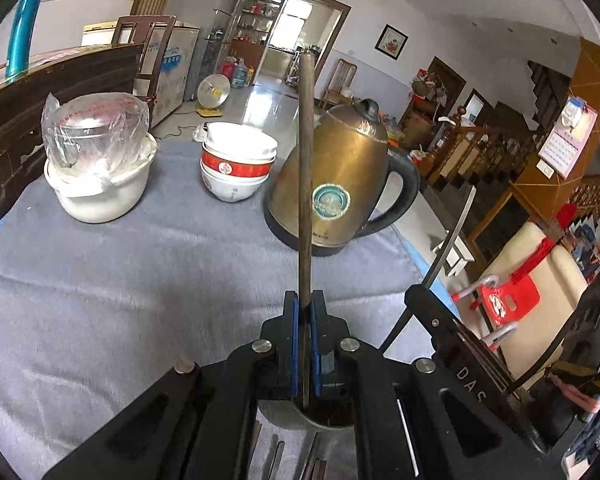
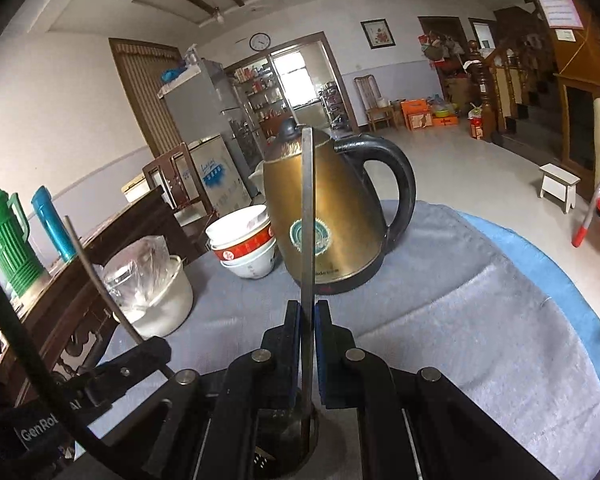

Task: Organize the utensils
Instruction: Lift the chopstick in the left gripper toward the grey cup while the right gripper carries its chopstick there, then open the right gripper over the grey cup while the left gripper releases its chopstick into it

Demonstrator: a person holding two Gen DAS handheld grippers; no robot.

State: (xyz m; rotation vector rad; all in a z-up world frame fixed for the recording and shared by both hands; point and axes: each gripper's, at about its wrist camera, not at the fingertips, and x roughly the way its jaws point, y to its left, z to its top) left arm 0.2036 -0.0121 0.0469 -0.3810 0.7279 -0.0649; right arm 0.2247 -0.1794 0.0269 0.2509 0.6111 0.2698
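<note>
My left gripper (image 1: 305,308) is shut on a dark brown chopstick-like stick (image 1: 306,168) that stands upright, its lower end in a round holder (image 1: 324,416) just below the jaws. My right gripper (image 2: 308,308) is shut on a flat grey metal utensil handle (image 2: 307,216), also upright, its lower end in a round holder (image 2: 296,436) below. The right gripper with its utensil shows at the right of the left wrist view (image 1: 452,232); the left gripper's stick shows at the left of the right wrist view (image 2: 100,276).
A brass electric kettle (image 1: 340,176) (image 2: 332,216), stacked red-and-white bowls (image 1: 236,164) (image 2: 246,244) and a white pot with a plastic-wrapped bowl (image 1: 100,168) (image 2: 152,288) stand on the grey cloth-covered table (image 1: 120,288). A wooden cabinet (image 2: 100,248) with thermoses is at left.
</note>
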